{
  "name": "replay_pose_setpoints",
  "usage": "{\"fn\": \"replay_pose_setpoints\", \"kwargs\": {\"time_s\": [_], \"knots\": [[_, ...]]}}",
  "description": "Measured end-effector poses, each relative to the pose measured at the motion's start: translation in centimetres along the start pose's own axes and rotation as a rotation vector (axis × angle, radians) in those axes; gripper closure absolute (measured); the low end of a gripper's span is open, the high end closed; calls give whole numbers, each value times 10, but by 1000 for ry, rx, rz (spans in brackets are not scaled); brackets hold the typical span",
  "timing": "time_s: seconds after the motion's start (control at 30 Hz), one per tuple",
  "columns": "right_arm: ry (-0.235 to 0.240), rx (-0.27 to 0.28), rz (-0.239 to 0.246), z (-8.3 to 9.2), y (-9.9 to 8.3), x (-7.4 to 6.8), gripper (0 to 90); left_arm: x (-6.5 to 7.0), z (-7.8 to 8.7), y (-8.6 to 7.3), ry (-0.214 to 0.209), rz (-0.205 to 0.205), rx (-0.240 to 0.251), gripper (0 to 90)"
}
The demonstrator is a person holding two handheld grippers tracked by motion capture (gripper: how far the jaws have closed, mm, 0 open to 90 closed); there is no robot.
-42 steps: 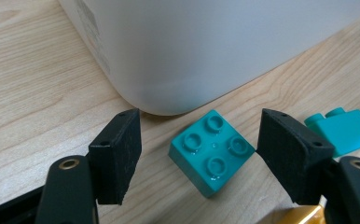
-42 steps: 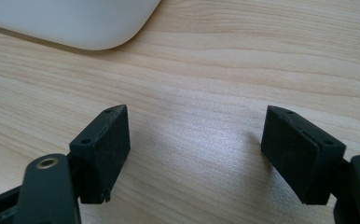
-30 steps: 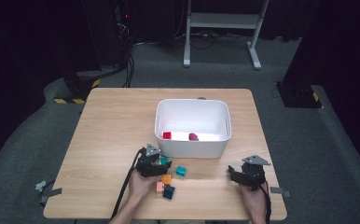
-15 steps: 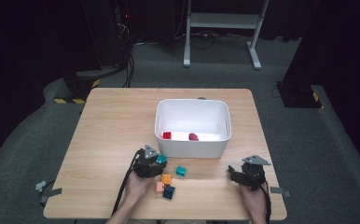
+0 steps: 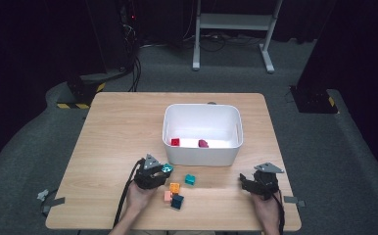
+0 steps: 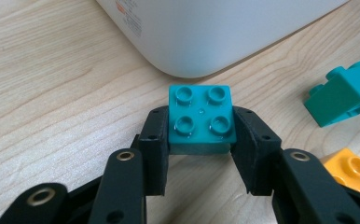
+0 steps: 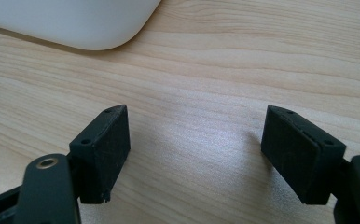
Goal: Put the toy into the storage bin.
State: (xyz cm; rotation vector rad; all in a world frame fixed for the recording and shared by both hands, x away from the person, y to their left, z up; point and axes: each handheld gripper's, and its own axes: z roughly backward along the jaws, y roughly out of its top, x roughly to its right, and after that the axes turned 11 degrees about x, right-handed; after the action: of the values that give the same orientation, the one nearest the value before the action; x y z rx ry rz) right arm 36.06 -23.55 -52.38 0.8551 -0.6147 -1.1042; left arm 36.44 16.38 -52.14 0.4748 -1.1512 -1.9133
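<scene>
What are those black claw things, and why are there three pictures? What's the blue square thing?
A person sits at a wooden table and holds a black pincher tool, called a gripper, in each hand. One picture looks down from above. The other two come from small cameras riding on each gripper, so you look along its two black jaws.

The left gripper has just been closing, and its jaws now pinch a teal brick with four studs. The right gripper is open, with bare table between its jaws.

On the table stands a white bin with two red bricks inside. Near it lie another teal piece, an orange brick, a pink one and a dark blue one.
</scene>
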Motion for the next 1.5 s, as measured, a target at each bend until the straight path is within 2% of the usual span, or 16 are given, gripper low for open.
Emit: {"fn": "replay_pose_setpoints", "kwargs": {"time_s": [0.1,0.17,0.3,0.33,0.5,0.63,0.83,1.17,1.5], "knots": [[1,1,5,-1,0,0,235,0,4,2,-15,-6,3,589],[1,2,5,-1,0,0,235,0,9,4,-24,-10,24,589],[-2,1,1,-1,1,0,235,-5,18,8,-37,3,33,589],[-1,1,3,-1,1,0,235,-7,20,9,-45,22,35,589],[-2,0,1,-1,1,0,235,-10,30,16,-47,37,29,588],[-1,1,2,-1,1,0,235,-12,37,24,-50,52,49,588],[-2,1,3,-1,1,0,235,-11,44,35,-48,47,65,589],[-1,1,3,-1,1,0,235,-13,59,52,-84,62,104,588],[-1,1,3,-1,0,0,236,-16,77,74,-110,57,152,589]]}}
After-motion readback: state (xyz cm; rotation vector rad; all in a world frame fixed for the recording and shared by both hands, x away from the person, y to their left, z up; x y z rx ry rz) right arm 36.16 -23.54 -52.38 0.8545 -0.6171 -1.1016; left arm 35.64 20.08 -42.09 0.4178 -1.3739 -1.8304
